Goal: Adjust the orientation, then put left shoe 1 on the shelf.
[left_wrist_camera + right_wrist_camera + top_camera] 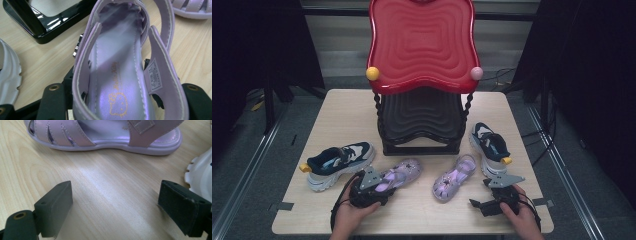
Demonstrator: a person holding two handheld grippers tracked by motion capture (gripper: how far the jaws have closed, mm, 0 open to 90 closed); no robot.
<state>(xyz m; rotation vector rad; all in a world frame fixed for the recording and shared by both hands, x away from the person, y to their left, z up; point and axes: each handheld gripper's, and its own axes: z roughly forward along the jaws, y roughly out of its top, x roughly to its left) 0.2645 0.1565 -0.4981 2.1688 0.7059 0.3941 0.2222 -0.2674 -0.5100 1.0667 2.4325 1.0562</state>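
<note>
Left gripper jaws are seen closed against the heel end of a purple sandal, one black jaw on each flank of the shoe in the left gripper view; the pads appear to press the sides, so a grip is judged to be made. The sandal is noted lying on the table just in front of the rack, toe toward the rack's black base. On the insole a gold cartoon cat face and the script "Hello Kitty" can be read; a white size label is sewn inside the strap, its print too small to make out. Right gripper jaws are held wide apart with only bare wood between them, nothing being gripped; the second purple sandal lies a little beyond them on its sole. Outward from there, a navy-and-white sneaker with a yellow tip is set at the left of the table and its mate at the right, near the right gripper. A two-tier shoe rack stands at the table's far middle, its red top shelf and black lower shelf both seen without shoes. Work is judged to be at an early stage: all four shoes are on the table, one sandal gripped, none yet placed on the rack.
</note>
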